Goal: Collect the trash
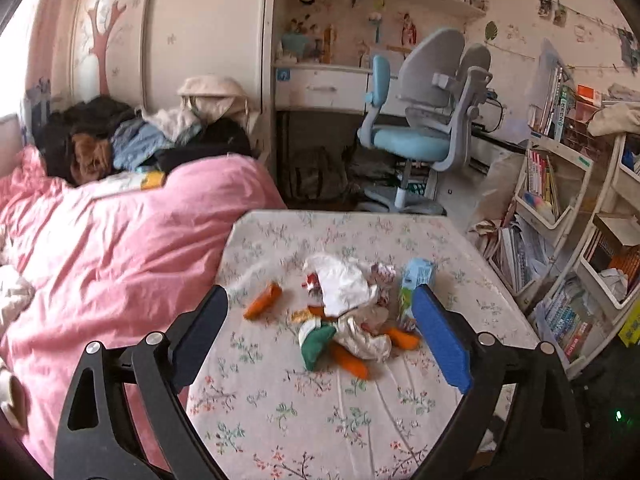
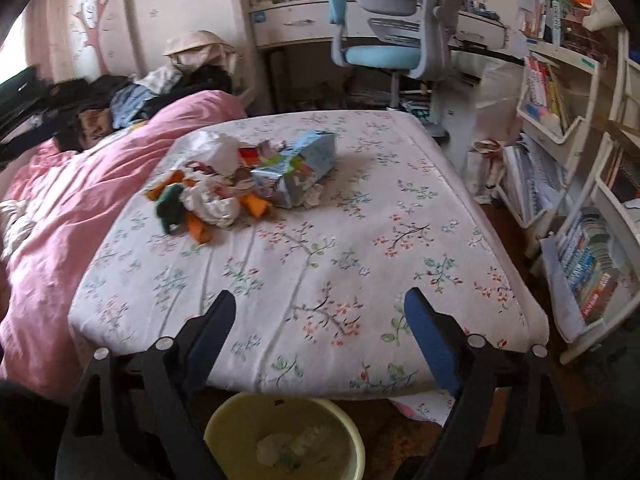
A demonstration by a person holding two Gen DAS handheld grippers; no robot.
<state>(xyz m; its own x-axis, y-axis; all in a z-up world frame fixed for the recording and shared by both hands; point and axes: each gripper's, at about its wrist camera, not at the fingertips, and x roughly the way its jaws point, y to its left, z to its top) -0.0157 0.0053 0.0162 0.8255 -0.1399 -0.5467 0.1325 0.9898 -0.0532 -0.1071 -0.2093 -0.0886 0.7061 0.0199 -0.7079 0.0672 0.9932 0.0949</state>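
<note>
A pile of trash [image 1: 352,312] lies on the floral bed sheet [image 1: 304,412]: white crumpled paper, orange wrappers, a green packet and a blue snack bag [image 1: 416,280]. My left gripper [image 1: 320,320] is open and empty, its fingers on either side of the pile, just above it. In the right wrist view the same pile [image 2: 224,188] with the blue snack bag [image 2: 296,168] lies further off. My right gripper [image 2: 320,320] is open and empty over the near end of the bed. A yellow-green bin [image 2: 284,436] stands on the floor below it, with some paper inside.
A pink duvet [image 1: 100,260] and a heap of clothes [image 1: 136,140] cover the left of the bed. A blue and grey desk chair [image 1: 420,128] stands beyond the bed. White bookshelves [image 1: 568,240] full of books line the right side.
</note>
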